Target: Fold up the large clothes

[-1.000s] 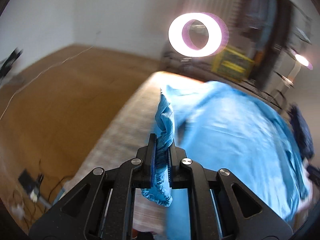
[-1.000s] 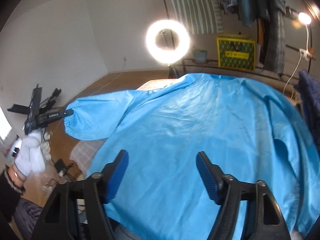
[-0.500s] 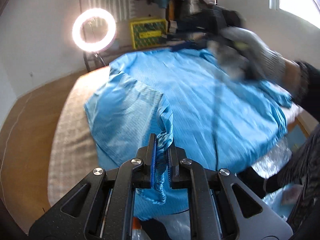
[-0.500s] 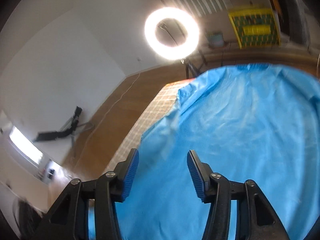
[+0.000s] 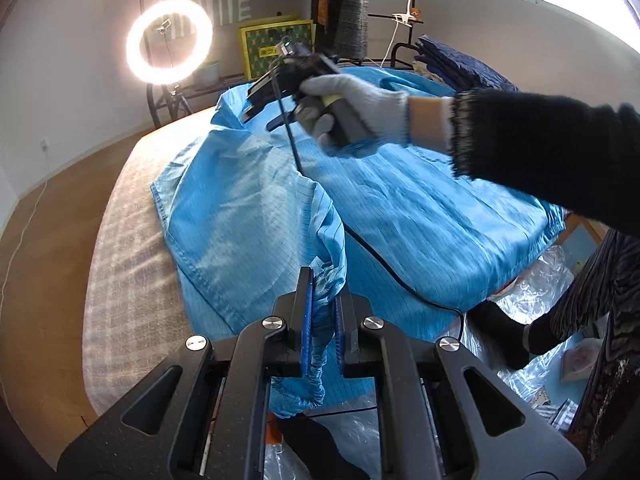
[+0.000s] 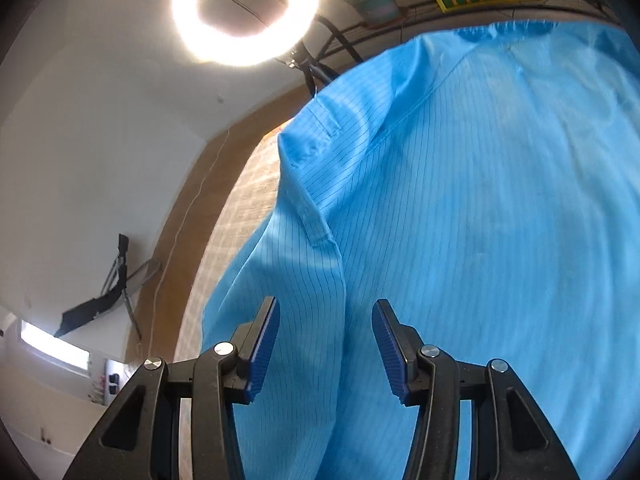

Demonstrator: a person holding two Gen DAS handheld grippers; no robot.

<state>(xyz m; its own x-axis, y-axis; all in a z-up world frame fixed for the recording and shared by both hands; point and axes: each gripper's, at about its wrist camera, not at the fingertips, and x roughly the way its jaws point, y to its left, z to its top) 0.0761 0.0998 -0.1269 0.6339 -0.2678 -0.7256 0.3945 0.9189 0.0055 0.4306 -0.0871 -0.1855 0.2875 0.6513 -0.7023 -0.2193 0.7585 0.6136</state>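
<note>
A large light-blue pinstriped garment (image 5: 420, 208) lies spread over the bed. My left gripper (image 5: 322, 280) is shut on its gathered sleeve cuff (image 5: 320, 316). The sleeve (image 5: 248, 208) runs back from the cuff across the garment's left side. A gloved hand (image 5: 360, 108) holds my right gripper (image 5: 262, 116) over the garment's far upper part. In the right wrist view, my right gripper (image 6: 324, 320) hangs just above the garment (image 6: 480, 200) near a shoulder fold (image 6: 320, 232). Its jaws stand apart and the pads press on nothing.
A checked bed cover (image 5: 128, 240) shows left of the garment, with wooden floor (image 5: 36, 240) beyond. A ring light (image 5: 168, 40) and a yellow crate (image 5: 276, 46) stand behind. Dark blue clothes (image 5: 460, 64) are piled far right. Plastic bags (image 5: 532, 292) lie near right. A black cable (image 5: 380, 256) crosses the garment.
My left gripper swung the cuff inward from beyond the bed's edge, so the sleeve now lies over the garment. The right gripper dropped close to the shoulder and its jaws narrowed.
</note>
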